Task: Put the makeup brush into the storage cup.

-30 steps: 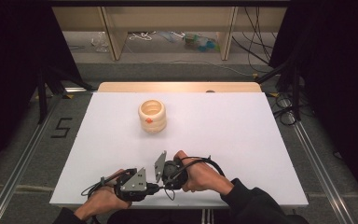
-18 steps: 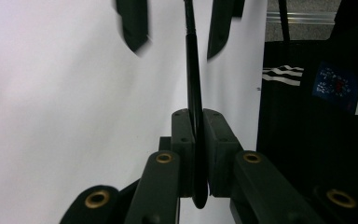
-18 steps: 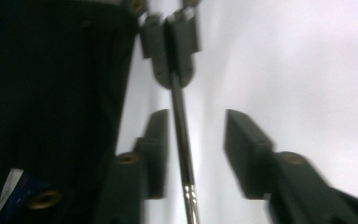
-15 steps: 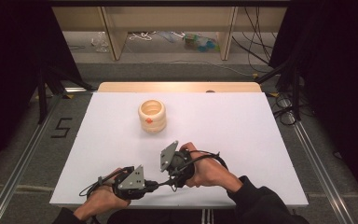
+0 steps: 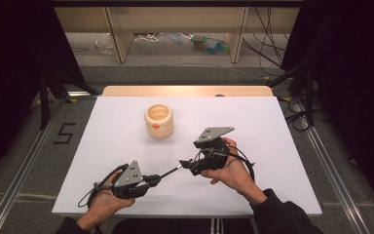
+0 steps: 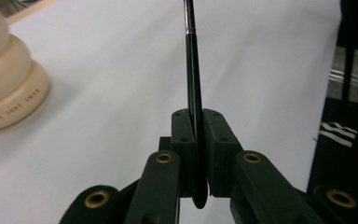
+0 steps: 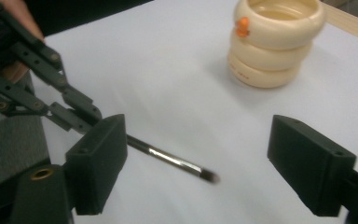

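— Where's the left gripper [image 5: 161,177]?
— Low by the table's [image 5: 282,146] near edge, jaws pinched tight, pointing right.
— And the right gripper [image 5: 186,165]?
— Raised just beside it, jaws spread wide, hand [image 5: 233,168] wrapped around it.

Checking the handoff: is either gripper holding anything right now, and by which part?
The left gripper holds a thin brush by its black handle end. The right gripper is open around the bristle tip, holding nothing.

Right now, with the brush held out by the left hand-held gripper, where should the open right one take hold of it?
Grip the bare silver band of the brush, just behind the dark tip, closing across the thin shaft from its two sides. The left hand-held gripper is clamped on the black handle end, so only the front stretch is free. The right hand-held gripper already brackets it, jaws wide apart.
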